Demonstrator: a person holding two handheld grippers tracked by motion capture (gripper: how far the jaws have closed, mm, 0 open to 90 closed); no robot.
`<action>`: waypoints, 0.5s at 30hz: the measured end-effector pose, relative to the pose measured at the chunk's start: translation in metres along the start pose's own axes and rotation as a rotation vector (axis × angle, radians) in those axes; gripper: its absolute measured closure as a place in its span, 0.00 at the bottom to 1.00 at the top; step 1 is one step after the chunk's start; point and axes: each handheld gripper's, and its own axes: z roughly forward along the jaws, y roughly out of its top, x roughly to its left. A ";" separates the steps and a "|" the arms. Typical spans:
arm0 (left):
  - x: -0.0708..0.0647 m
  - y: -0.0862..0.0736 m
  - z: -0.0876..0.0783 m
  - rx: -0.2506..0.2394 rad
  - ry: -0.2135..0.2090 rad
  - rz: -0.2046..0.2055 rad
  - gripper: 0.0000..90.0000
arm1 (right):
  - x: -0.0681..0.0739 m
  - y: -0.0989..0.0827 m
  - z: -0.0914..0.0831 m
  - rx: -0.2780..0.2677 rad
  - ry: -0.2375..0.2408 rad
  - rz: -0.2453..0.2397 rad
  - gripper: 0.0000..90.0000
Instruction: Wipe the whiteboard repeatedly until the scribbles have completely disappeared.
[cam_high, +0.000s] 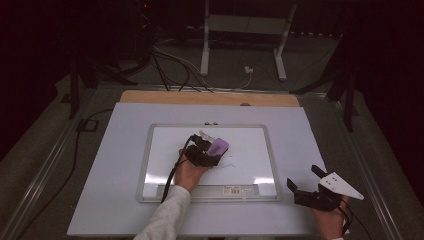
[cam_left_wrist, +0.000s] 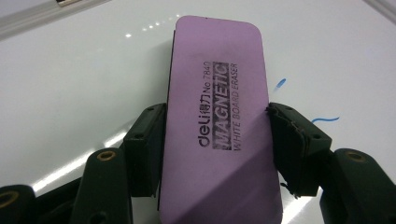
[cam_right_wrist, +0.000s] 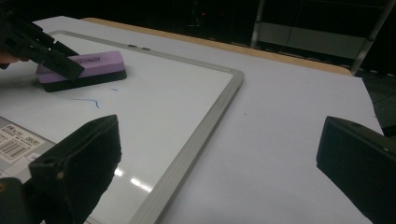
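A purple magnetic whiteboard eraser (cam_left_wrist: 217, 60) lies flat on the whiteboard (cam_high: 146, 160), near its middle. My left gripper (cam_left_wrist: 217, 130) is shut on it, one black pad pressed to each long side. In the high view the eraser (cam_high: 220, 146) pokes out past the left gripper (cam_high: 210, 152) toward the back right. Short blue pen strokes (cam_left_wrist: 324, 120) remain on the board just beside the eraser (cam_right_wrist: 81, 65). My right gripper (cam_high: 303, 176) hovers off the board's front right corner, jaws wide open with nothing between them; in its own view the right gripper (cam_right_wrist: 219, 163) looks toward the left gripper (cam_right_wrist: 42, 49).
The whiteboard's grey frame (cam_right_wrist: 205, 121) lies on a pale sheet (cam_high: 110, 165) over the table. A barcode label (cam_high: 232, 190) sits on the board's front rail. A wooden strip (cam_high: 210, 97) runs along the far edge. Cables and a metal stand (cam_high: 205, 45) are on the floor beyond.
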 end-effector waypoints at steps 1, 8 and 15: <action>-0.002 0.000 0.000 0.003 -0.005 0.006 0.46 | 0.000 0.000 0.000 0.001 0.000 0.001 0.00; -0.039 -0.005 -0.004 0.021 -0.054 0.126 0.46 | 0.002 0.000 0.001 0.004 0.004 -0.004 0.01; -0.019 0.001 0.001 0.012 -0.009 0.048 0.46 | 0.000 0.000 0.000 0.000 -0.002 0.000 0.01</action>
